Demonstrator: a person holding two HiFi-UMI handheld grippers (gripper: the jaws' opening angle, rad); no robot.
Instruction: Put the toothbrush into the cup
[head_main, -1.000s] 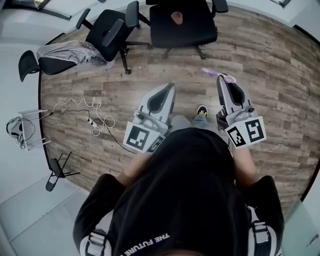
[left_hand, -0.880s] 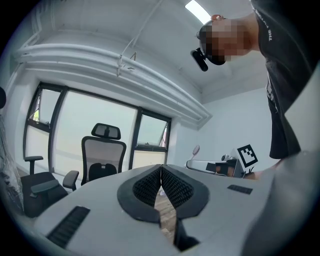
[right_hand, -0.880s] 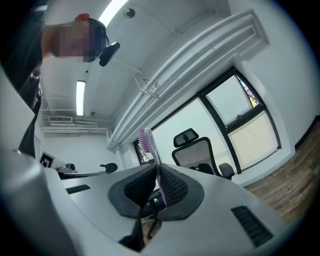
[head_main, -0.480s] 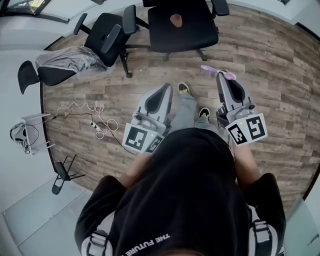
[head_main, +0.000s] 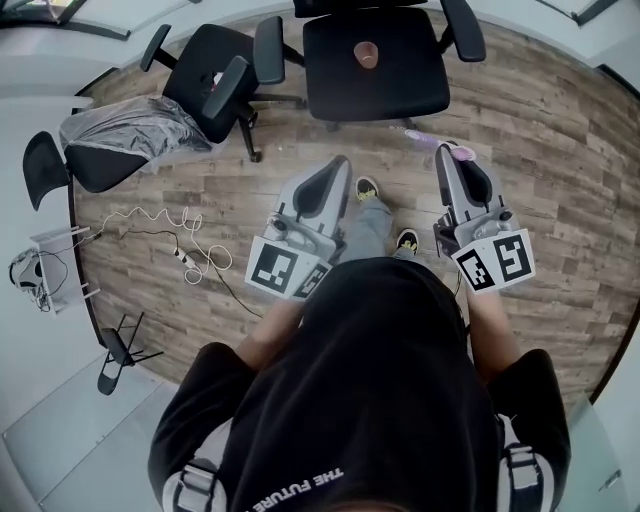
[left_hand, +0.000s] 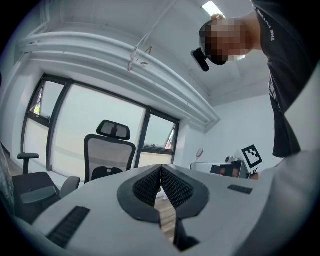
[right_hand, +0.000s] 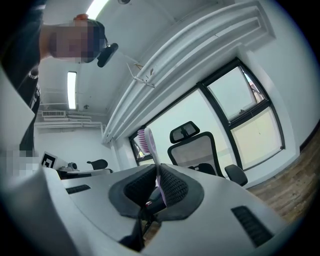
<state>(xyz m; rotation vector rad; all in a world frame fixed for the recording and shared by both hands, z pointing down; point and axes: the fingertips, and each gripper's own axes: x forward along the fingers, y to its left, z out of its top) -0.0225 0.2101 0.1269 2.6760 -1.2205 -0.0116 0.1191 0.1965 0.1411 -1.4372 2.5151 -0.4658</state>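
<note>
My right gripper (head_main: 450, 158) is shut on a pink toothbrush (head_main: 432, 146), whose head sticks out past the jaw tips to the left. In the right gripper view the toothbrush (right_hand: 150, 150) stands up between the pads, bristles facing left. A small pink cup (head_main: 366, 54) stands upright on the seat of a black office chair (head_main: 400, 85) ahead, beyond both grippers. My left gripper (head_main: 340, 166) is held over the wooden floor, level with the right one; in the left gripper view its jaws (left_hand: 160, 172) meet with nothing between them.
A second black chair (head_main: 212, 75) stands left of the cup's chair, and another with a grey cover (head_main: 130, 130) lies further left. A white cable and power strip (head_main: 190, 250) trail over the floor at left. The person's feet (head_main: 385, 215) are between the grippers.
The person has stepped forward toward the chair with the cup; the chair and cup now sit closer and larger in the head view. Both grippers stay shut, the toothbrush still held.
</note>
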